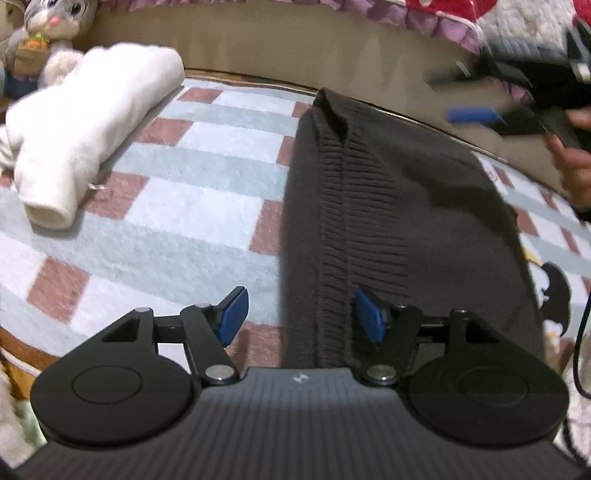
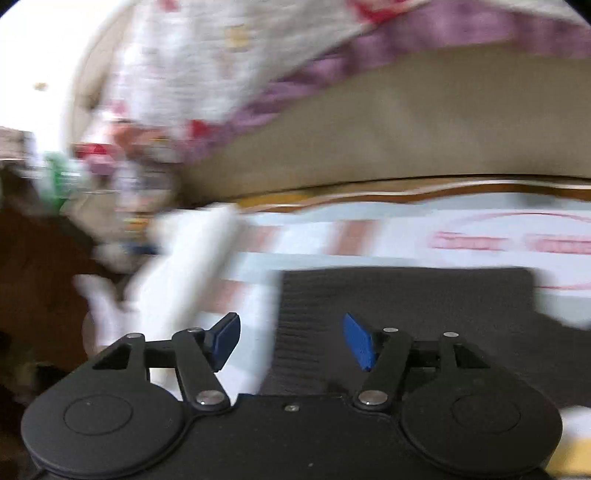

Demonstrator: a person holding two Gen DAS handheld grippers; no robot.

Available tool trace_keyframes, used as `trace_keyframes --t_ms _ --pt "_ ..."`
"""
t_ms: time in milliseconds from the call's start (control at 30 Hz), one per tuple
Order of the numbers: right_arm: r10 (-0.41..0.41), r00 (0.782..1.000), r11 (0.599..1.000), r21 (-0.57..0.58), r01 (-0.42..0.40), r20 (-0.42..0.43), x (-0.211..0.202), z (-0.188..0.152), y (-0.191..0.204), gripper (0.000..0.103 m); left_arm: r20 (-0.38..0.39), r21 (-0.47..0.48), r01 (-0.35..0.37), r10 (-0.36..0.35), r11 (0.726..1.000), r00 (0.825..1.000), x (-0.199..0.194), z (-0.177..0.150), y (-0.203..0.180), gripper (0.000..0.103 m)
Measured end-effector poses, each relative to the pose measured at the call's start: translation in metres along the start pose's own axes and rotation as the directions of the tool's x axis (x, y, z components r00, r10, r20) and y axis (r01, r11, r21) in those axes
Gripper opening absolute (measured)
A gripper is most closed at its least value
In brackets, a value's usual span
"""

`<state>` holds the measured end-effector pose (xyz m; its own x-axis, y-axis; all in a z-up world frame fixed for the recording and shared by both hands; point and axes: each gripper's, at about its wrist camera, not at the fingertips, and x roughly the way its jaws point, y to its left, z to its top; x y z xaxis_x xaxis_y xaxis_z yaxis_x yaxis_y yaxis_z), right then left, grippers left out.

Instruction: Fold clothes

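A dark grey knit garment [image 1: 399, 229] lies folded lengthwise on the checked blanket [image 1: 184, 206], with a ribbed band running down its left side. My left gripper [image 1: 301, 315] is open and empty, its jaws astride the garment's near left edge. My right gripper [image 1: 476, 114] shows blurred at the far right in the left wrist view, held by a hand. In the right wrist view the right gripper [image 2: 291, 341] is open and empty above the near left edge of the dark garment [image 2: 406, 306]. That view is motion-blurred.
A folded white garment [image 1: 85, 133] lies at the far left of the blanket and shows in the right wrist view [image 2: 192, 266]. A plush rabbit [image 1: 51, 33] sits behind it. A beige headboard [image 1: 277, 44] and a patterned quilt [image 2: 229, 62] lie beyond.
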<state>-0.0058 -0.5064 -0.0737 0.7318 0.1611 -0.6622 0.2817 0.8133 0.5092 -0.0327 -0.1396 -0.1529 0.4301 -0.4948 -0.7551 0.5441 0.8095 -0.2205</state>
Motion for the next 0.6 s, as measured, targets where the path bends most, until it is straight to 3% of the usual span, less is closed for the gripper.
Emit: trace_keyframes --t_ms 133,200,233,333,400,533,600 --pt "-0.239 0.969 0.962 0.12 0.245 -0.063 -0.028 -0.015 -0.053 0.068 0.011 -0.135 0.074 -0.073 0.988 0.997 0.005 0.009 0.006 0.064" --pt "-0.31 0.945 0.936 0.141 0.322 -0.104 -0.033 -0.023 -0.078 0.068 -0.023 -0.126 0.019 -0.022 0.992 0.999 0.016 0.014 0.002 0.065" --pt "-0.312 0.943 0.93 0.169 0.328 -0.115 -0.035 -0.027 -0.088 0.068 -0.047 -0.114 -0.022 0.016 0.993 0.999 0.022 0.016 0.0 0.065" --pt "-0.188 0.976 0.927 0.311 0.212 -0.106 -0.05 -0.034 -0.112 0.068 -0.088 -0.123 -0.061 0.051 0.991 0.995 0.029 0.02 0.0 0.065" --pt "-0.122 0.99 0.933 0.332 0.14 -0.074 -0.058 -0.036 -0.111 0.068 -0.109 -0.141 -0.068 0.053 0.988 0.993 0.031 0.021 0.003 0.065" --pt "-0.046 0.994 0.949 0.305 0.073 -0.096 -0.056 -0.041 -0.106 0.068 -0.115 -0.143 -0.096 0.08 0.985 0.99 0.02 0.029 0.001 0.065" --pt "-0.012 0.994 0.951 0.306 0.046 -0.113 -0.046 -0.043 -0.108 0.068 -0.095 -0.139 -0.076 0.063 0.987 0.993 0.015 0.035 -0.003 0.065"
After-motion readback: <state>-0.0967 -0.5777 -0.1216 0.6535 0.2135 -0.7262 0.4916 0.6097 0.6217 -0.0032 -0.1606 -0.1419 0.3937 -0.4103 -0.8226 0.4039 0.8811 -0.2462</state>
